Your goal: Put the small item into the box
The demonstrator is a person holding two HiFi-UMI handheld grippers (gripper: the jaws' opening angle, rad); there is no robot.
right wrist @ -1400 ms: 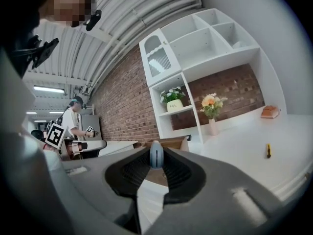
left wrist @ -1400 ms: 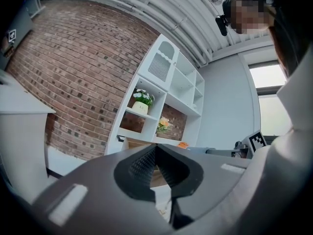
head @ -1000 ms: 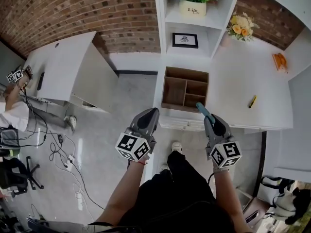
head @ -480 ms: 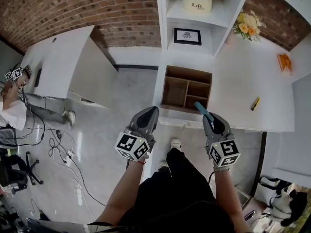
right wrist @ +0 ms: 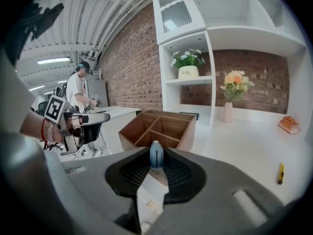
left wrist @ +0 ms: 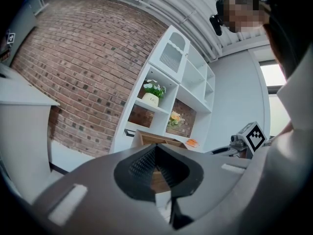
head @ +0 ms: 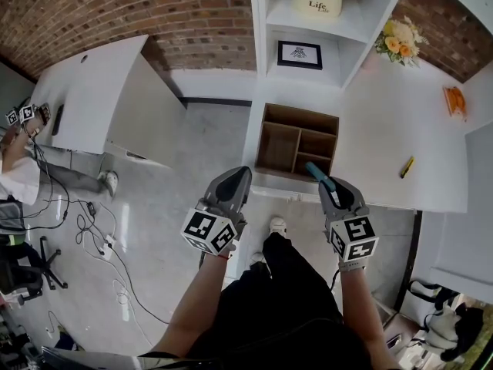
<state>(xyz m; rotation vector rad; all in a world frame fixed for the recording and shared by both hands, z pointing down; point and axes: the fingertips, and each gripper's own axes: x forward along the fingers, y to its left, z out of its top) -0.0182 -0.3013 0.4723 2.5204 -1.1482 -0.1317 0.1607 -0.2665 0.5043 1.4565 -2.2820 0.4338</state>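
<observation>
Right gripper (head: 331, 189): jaws pinched on the small item (head: 317, 173), a blue rounded piece. In the right gripper view only its blunt end (right wrist: 156, 155) stood clear of the pads; the rest was buried between them, so its full shape was not readable.

Item position: held in the air at the near right corner of the wooden box (head: 297, 140), not inside it. From the head view I could not tell whether the tip had crossed the near rim. The right gripper view put the box (right wrist: 188, 126) beyond the item and apart from it, with its near wall partly cut off by the gripper body.

Left gripper (head: 241, 175): tips pressed together, nothing between them (left wrist: 156, 148). Its own body hid most of the box; only the top rim showed.

Counter (head: 385, 141): a yellow stick (head: 407, 166) and an orange object (head: 456, 100), both too small to name.
</observation>
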